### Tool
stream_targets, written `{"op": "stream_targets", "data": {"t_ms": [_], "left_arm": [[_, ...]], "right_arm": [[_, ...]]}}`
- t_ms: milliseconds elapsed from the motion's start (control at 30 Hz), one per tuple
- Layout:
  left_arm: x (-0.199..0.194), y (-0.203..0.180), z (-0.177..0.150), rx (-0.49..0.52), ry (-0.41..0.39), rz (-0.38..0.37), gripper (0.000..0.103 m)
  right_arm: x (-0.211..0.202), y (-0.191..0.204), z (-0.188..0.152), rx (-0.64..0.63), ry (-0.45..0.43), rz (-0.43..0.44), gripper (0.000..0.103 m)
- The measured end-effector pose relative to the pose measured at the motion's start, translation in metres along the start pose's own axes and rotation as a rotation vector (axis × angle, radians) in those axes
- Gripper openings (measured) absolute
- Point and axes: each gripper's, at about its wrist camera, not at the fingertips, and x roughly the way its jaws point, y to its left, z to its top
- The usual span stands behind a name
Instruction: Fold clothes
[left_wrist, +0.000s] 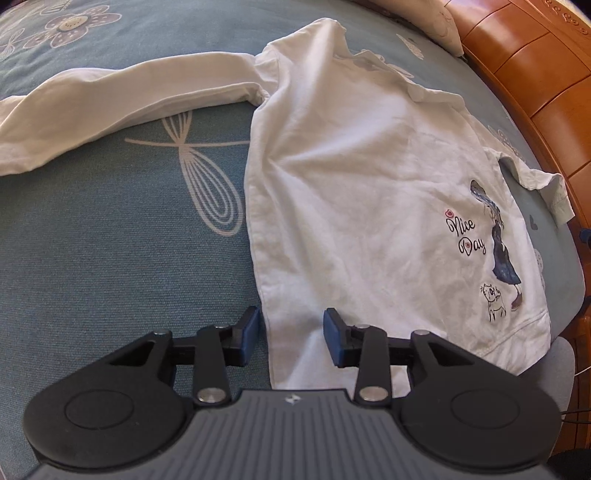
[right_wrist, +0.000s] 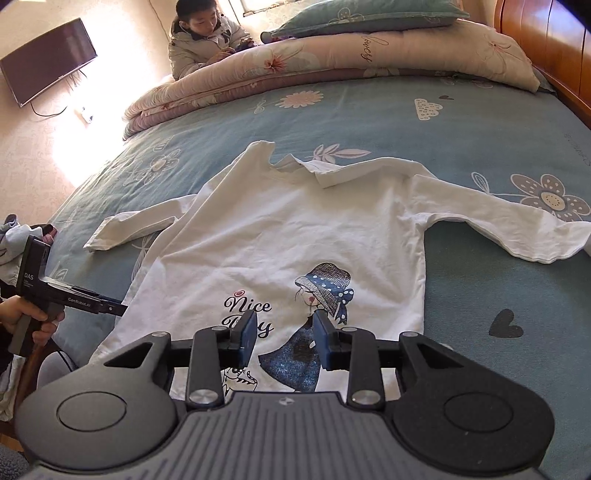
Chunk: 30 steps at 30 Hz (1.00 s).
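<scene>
The left claw (left_wrist: 291, 332) stands partly open with nothing between its blue pads; its left pad is over the sheet, its right pad over the white cloth, so the shirt's side edge runs through the gap below. The right claw (right_wrist: 283, 338) is also partly open and empty, poised above the printed picture near the hem.

The white long-sleeved shirt (left_wrist: 351, 155) lies front up on the bed's blue-grey sheet (left_wrist: 92, 258), hem near, collar far. Its print shows a girl in a blue hat and dress (right_wrist: 325, 291), a small cat and the words "Nice Day" (left_wrist: 466, 236). In the right wrist view the right sleeve (right_wrist: 498, 218) stretches out flat to the right, while the left sleeve (right_wrist: 129, 225) lies bent beside the body. The collar (right_wrist: 295, 166) is rumpled, one flap turned over.

At the left edge of that view a hand (right_wrist: 22, 314) grips the handle of the other gripper unit (right_wrist: 40, 280), whose tip reaches the shirt's left edge.

Farther off, a folded floral quilt (right_wrist: 332, 62) and a pillow (right_wrist: 369, 14) lie across the far end of the bed, a person in a pale padded jacket (right_wrist: 199, 44) leans on the quilt, and a dark television (right_wrist: 48, 59) hangs on the wall. A wooden headboard (left_wrist: 535, 74) borders the bed on the right.
</scene>
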Motion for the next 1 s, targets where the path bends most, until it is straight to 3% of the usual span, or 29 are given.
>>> {"op": "stream_targets", "data": {"t_ms": [133,167,200,333,400,467,533,600,667,867,1000], "left_arm": [[-0.006,-0.002,-0.019,-0.019,-0.021,-0.022,0.029],[-0.007,-0.004,-0.022,-0.007,-0.026,-0.012,0.009],[-0.008,-0.006,-0.024,0.003,-0.033,0.016,0.001],[-0.026,-0.005,-0.019,0.022,-0.069,0.105,0.001],[-0.034,-0.001,-0.014,0.023,-0.058,0.113,0.001],[-0.039,-0.001,-0.013,0.05,-0.042,0.185,0.003],[-0.043,-0.002,-0.013,0.062,-0.036,0.22,0.006],[-0.048,-0.008,-0.013,0.075,-0.046,0.221,0.019],[-0.052,-0.02,-0.012,0.101,-0.068,0.188,0.044],[-0.02,-0.057,0.003,0.177,-0.111,0.106,0.061],[0.021,-0.051,0.009,0.161,-0.05,0.245,0.061]], "right_arm": [[-0.009,0.006,-0.011,0.005,-0.007,0.005,0.038],[-0.01,0.007,-0.013,0.007,-0.009,0.007,0.039],[-0.01,0.008,-0.015,0.01,-0.01,0.006,0.041],[-0.015,0.011,-0.02,0.019,-0.016,0.006,0.041],[-0.018,0.014,-0.022,0.016,-0.02,0.011,0.042],[-0.02,0.016,-0.026,0.013,-0.018,0.012,0.045],[-0.018,0.018,-0.03,0.012,-0.012,0.015,0.047],[-0.013,0.02,-0.034,0.014,0.0,0.02,0.049],[-0.005,0.025,-0.036,0.012,0.014,0.023,0.052],[0.037,0.046,-0.033,0.007,0.037,0.061,0.06],[0.085,0.072,-0.04,-0.075,0.091,-0.039,0.064]]}}
